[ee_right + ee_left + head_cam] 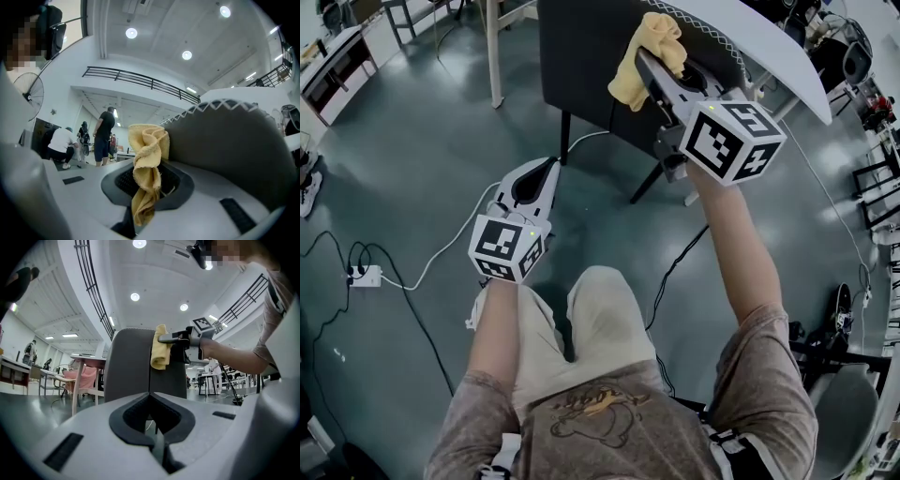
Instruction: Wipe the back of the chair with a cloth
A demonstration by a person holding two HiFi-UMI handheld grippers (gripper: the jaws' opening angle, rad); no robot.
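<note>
Lap: grey printed shirt point(600, 417) and pale shorts point(605, 319), right under the lens.
Left gripper point(549, 167): low and out front, jaws pressed together on nothing, nose aimed at the chair.
Right gripper point(647, 66): raised higher, jaws clamped on the yellow cloth.
Cloth point(652, 47): twisted into a loose rope, long axis running along the jaws, bunched end poking out past the tips; from the left gripper view, hanging top to bottom at the upper edge of the chair back.
Chair back point(586, 70): dark grey, upright, broad face toward the left gripper, thin black legs below.
Floor point(412, 159): glossy grey-green, with a white power strip point(366, 276) and trailing cables point(450, 244).
Room: big white hall, round ceiling lights point(135, 296), black balcony railing point(140, 79), a pink chair point(82, 376) at a table, people point(104, 136) standing well beyond.
</note>
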